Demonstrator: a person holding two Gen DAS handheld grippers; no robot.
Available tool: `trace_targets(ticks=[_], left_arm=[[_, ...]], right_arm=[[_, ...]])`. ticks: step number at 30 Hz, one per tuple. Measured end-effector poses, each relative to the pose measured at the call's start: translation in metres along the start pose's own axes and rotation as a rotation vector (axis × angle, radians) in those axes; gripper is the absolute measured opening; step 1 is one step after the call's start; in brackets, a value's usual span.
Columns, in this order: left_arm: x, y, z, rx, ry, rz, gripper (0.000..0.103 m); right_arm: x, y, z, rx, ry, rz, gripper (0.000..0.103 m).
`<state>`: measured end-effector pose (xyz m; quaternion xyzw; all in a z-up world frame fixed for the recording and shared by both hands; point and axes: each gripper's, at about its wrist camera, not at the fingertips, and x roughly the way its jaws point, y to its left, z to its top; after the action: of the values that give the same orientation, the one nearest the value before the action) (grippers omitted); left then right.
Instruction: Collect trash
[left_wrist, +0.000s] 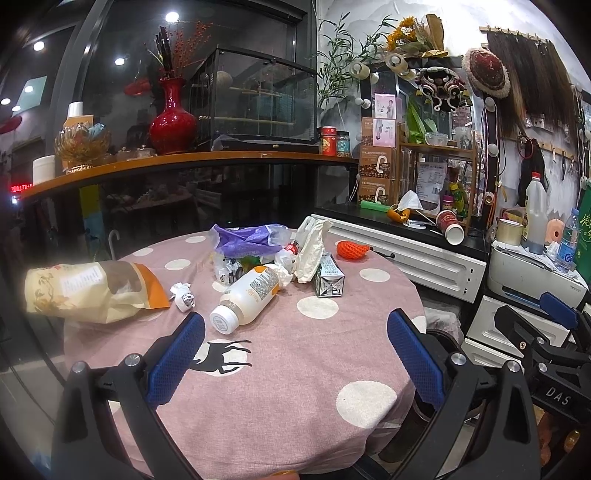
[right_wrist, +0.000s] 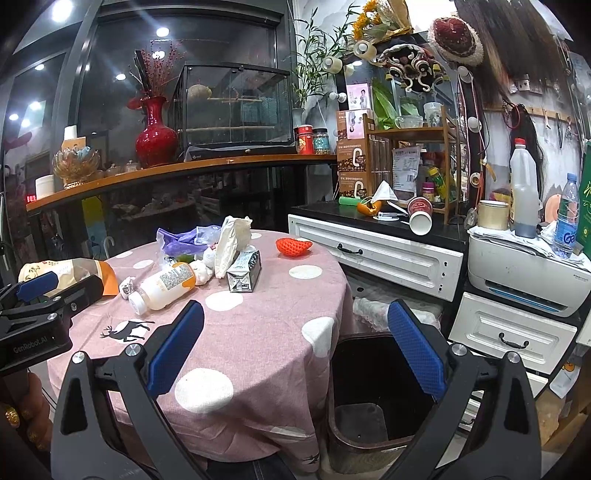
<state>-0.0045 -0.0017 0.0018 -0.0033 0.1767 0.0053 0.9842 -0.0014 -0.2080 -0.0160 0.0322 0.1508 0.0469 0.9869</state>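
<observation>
Trash lies on a round table with a pink dotted cloth (left_wrist: 317, 369): a white bottle on its side (left_wrist: 245, 297), a small carton (left_wrist: 328, 277), a paper snack bag (left_wrist: 88, 286), a crumpled paper ball (left_wrist: 183, 293), a purple plastic bag (left_wrist: 247, 240), a white wrapper (left_wrist: 308, 251) and an orange foam net (left_wrist: 351, 249). My left gripper (left_wrist: 295, 332) is open and empty above the table's near half, short of the bottle. My right gripper (right_wrist: 295, 321) is open and empty over the table's right edge, above a dark empty bin (right_wrist: 376, 398). The bottle (right_wrist: 164, 286) and carton (right_wrist: 243, 273) also show in the right wrist view.
A white drawer cabinet (right_wrist: 376, 254) with cluttered black top stands right of the table, with a tipped paper cup (right_wrist: 419, 216). A printer (right_wrist: 524, 277) with bottles on it sits far right. A dark counter with a red vase (left_wrist: 171, 122) runs behind.
</observation>
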Motion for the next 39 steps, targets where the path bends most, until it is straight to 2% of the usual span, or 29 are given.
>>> trace_targets(ticks=[39], left_arm=[[-0.0010, 0.0019, 0.0021, -0.003, 0.000, -0.002, 0.098]], right_arm=[[-0.0010, 0.0006, -0.0006, 0.000, 0.003, 0.003, 0.098]])
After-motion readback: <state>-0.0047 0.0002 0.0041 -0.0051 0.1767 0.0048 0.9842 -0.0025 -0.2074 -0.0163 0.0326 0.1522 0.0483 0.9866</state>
